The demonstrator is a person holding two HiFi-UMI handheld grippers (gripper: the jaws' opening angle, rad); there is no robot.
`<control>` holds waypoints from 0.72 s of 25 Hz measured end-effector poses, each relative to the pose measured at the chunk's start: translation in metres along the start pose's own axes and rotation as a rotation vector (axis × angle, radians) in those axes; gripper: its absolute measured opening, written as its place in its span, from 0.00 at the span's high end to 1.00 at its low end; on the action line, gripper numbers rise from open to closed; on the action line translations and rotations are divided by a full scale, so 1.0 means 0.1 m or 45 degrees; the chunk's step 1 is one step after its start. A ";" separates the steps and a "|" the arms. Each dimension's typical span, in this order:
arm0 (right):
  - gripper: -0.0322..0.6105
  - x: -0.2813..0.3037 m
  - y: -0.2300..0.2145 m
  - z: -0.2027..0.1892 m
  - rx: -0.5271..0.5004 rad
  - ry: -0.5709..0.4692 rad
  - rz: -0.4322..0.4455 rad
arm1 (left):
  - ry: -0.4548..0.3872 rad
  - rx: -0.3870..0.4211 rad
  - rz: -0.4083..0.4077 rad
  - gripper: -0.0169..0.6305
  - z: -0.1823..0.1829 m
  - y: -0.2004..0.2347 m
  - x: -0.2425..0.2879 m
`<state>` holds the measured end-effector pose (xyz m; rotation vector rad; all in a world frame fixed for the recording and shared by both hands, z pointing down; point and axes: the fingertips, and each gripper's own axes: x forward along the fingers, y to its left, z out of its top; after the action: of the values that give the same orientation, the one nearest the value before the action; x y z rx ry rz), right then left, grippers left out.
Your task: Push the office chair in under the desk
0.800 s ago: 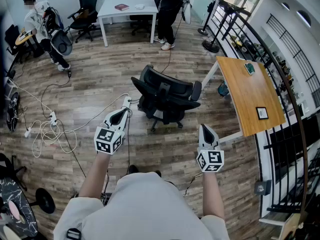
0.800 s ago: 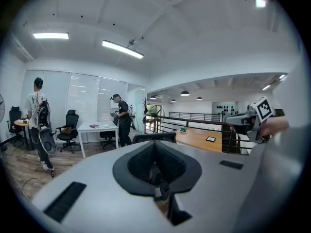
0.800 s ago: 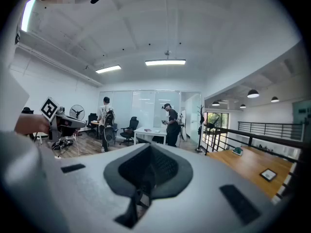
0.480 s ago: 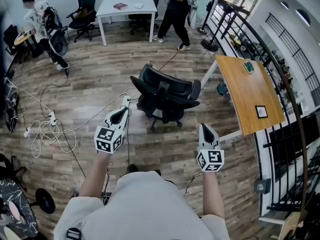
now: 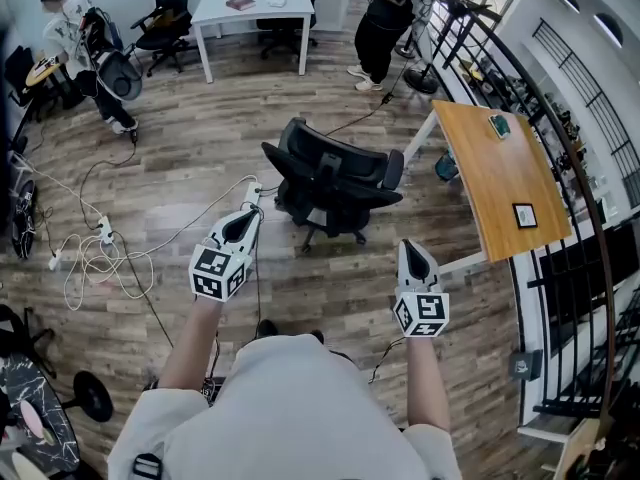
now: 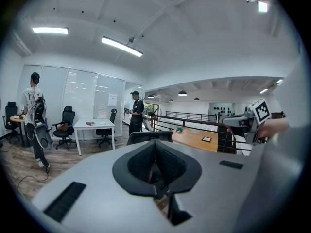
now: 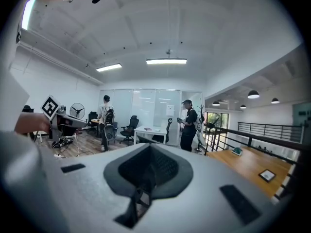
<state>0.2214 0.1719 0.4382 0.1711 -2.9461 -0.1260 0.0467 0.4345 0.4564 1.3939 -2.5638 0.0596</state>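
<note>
Office chair [image 5: 333,183], black and on castors, stands out on the wood floor [image 5: 200,158], not under the desk [image 5: 500,178]. In the head view it sits just left of the desk's near long edge. One of its armrests is close to a white desk leg, and the whole seat is out in the open. We cannot tell for sure which way the seat faces. We hold the left gripper [image 5: 250,218] out ahead of us, and its tip points toward the chair's left side but stays apart from it. Its own view shows the two jaws pressed together with nothing between them, and the top of the chair's back peeks just over the gripper's body. The right gripper [image 5: 410,250] is level with the left one and well apart from it. It points at the floor between us and the chair's right side and touches nothing. Its jaws are likewise closed flat on each other and empty. The desk has a light wooden top, and on it lie a small green object [image 5: 499,126] near the far end and a dark framed item [image 5: 524,215] nearer to us. A black railing [image 5: 560,128] runs along the desk's far side. White cables [image 5: 100,263] lie looped on the floor to our left. Farther back a white table [image 5: 255,8] stands with black chairs around it. A person in black [image 5: 390,18] stands near the table, and another person [image 5: 75,38] is at the far left.
</note>
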 end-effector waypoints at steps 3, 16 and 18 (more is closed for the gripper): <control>0.95 0.01 0.05 -0.01 0.002 0.005 0.000 | -0.001 -0.004 -0.006 0.98 -0.02 0.03 -0.02; 0.91 0.01 0.19 -0.10 0.027 0.034 -0.051 | 0.015 -0.027 -0.049 0.90 -0.14 0.16 -0.06; 0.90 0.03 0.23 -0.11 0.026 0.036 -0.059 | 0.015 -0.029 -0.055 0.88 -0.15 0.21 -0.06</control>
<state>0.2181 0.1938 0.4513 0.2421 -2.9172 -0.0993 0.0353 0.4531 0.4708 1.4361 -2.5158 0.0310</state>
